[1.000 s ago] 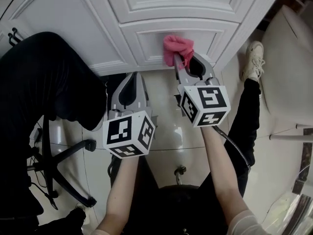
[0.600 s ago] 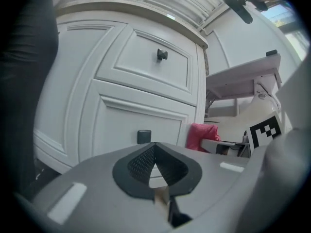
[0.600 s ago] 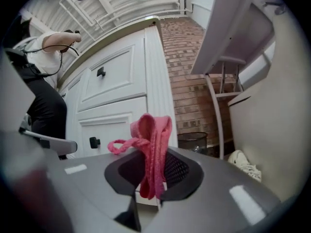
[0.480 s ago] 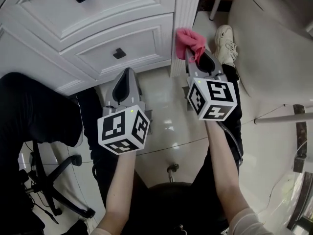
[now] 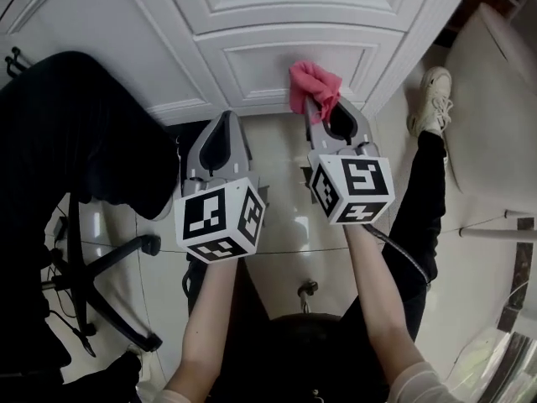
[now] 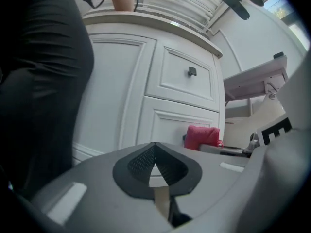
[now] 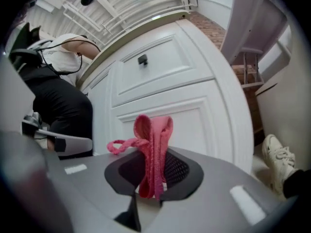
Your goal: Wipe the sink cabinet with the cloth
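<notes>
Sink cabinet (image 5: pixel 285 49) white, lower panel right ahead; my left gripper (image 5: pixel 223 122) clenched on nothing, idling low beside it; my right gripper (image 5: pixel 324 109) pinching pink cloth (image 5: pixel 312 84), wad up at lower panel, contact hard to call; looks like mid-wipe imo; next needs firm press, sideways sweep, tight grip

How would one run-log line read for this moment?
right hand-held gripper: shut on pink cloth | cloth: at lower cabinet panel | left hand-held gripper: shut, empty
</notes>
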